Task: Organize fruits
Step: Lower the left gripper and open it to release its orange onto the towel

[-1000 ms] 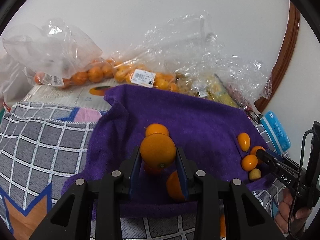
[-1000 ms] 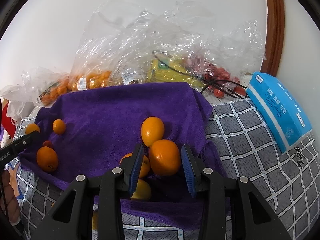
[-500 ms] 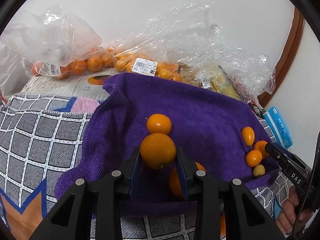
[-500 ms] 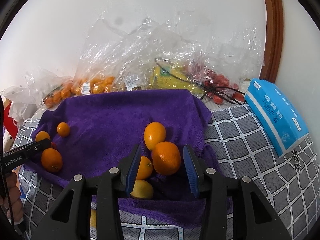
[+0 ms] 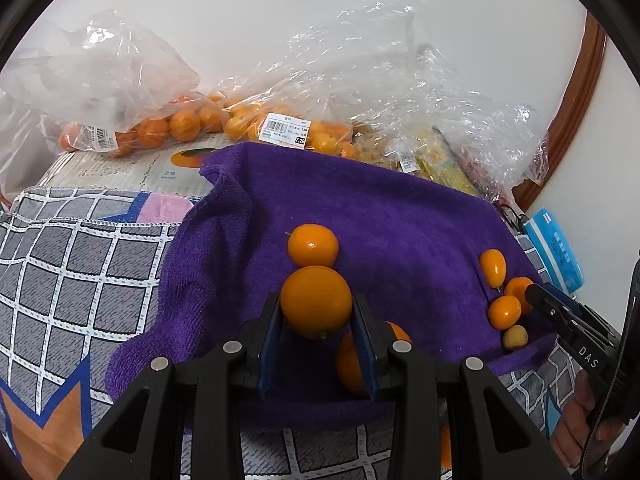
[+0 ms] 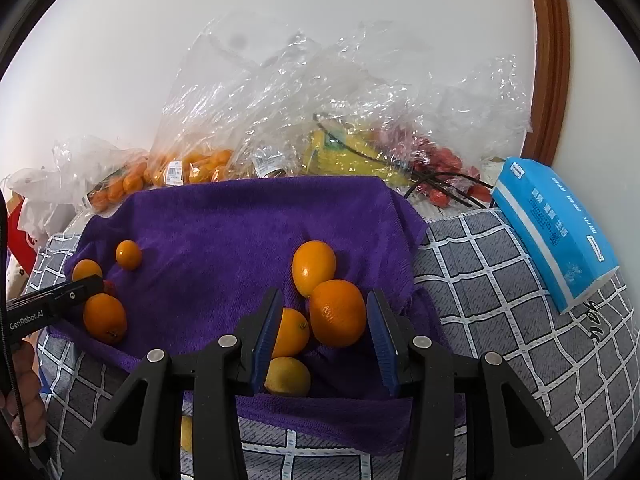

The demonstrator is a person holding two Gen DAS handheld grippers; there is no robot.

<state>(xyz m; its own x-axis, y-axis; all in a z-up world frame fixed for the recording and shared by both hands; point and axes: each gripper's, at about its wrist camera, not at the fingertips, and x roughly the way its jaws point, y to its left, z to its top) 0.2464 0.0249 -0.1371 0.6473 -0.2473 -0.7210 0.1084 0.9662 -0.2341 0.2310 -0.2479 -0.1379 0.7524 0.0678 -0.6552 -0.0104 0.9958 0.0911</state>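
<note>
Left tongs clamp one orange — right tongs straddle another.

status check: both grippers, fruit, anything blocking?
Left gripper shut on round orange fruit. Right gripper open, astride fruit cluster on purple towel. Nothing blocking.

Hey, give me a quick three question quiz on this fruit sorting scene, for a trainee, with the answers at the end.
1. True or false: the left hand-held gripper is clamped on an orange.
2. What colour is the towel under the loose fruit? A green, B purple, C white.
3. Fill in: in the right wrist view, the blue pack lies to the ___ of the towel.

Key: 1 true; 2 B; 3 right.
</note>
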